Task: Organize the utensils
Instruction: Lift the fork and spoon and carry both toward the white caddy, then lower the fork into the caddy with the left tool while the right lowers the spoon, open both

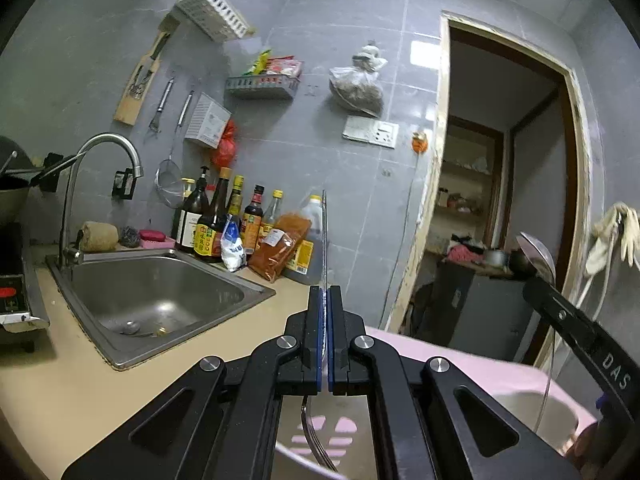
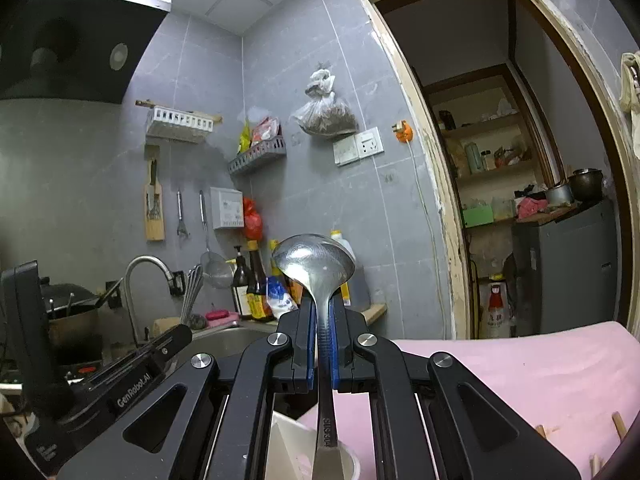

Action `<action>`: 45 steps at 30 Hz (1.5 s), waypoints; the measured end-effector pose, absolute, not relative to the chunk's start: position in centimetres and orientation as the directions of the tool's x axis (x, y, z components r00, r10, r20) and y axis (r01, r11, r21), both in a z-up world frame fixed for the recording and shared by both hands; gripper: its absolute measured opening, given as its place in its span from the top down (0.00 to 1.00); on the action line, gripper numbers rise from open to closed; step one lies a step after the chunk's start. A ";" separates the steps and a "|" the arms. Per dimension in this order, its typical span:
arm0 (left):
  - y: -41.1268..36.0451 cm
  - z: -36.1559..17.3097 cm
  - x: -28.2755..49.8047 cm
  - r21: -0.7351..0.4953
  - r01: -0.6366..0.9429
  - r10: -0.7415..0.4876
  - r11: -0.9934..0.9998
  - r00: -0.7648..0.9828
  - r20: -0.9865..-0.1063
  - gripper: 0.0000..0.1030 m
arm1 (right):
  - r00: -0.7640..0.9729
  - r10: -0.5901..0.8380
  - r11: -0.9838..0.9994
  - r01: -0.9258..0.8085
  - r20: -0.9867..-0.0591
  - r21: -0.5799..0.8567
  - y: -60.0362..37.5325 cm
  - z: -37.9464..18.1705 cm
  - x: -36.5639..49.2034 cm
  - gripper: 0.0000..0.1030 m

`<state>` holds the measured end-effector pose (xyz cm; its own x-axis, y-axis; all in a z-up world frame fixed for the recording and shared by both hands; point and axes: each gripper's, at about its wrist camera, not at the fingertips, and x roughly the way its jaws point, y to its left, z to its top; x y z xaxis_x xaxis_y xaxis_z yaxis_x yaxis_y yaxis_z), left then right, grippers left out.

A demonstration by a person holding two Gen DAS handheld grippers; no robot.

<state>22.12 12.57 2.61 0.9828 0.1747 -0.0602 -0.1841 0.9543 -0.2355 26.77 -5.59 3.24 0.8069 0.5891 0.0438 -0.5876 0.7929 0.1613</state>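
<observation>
Frame centre, the left gripper (image 1: 325,300) is clamped on a fork (image 1: 325,240), the right gripper (image 2: 323,308) on a spoon (image 2: 314,260); thin, stiff, slick steel, best gripped mid-handle

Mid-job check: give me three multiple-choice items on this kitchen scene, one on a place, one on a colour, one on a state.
1. Where do the sauce bottles stand?
A. On the doorway shelves
B. On the counter behind the sink
C. Inside the sink

2. What colour is the cloth near the grippers?
A. Pink
B. Green
C. White

3. How do the right gripper jaws stand?
A. Wide open, empty
B. Shut on a spoon
C. Shut on a knife

Answers:
1 B, the bottles line the wall at the sink's far edge.
2 A, the cloth shows pink in both views.
3 B, the spoon's handle is clamped between the pads, bowl upward.
</observation>
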 end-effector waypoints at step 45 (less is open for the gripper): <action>14.5 2.2 19.0 -0.257 -0.006 -0.032 0.966 0.989 -0.144 1.00 | 0.761 0.645 0.763 -0.638 -0.066 0.097 -5.9 1.5 24.6 0.96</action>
<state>19.05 14.48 2.19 0.9891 -0.0317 -0.1436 -0.0064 0.9664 -0.2569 24.57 -5.88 1.52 0.7613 0.6450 -0.0664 -0.6385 0.7635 0.0970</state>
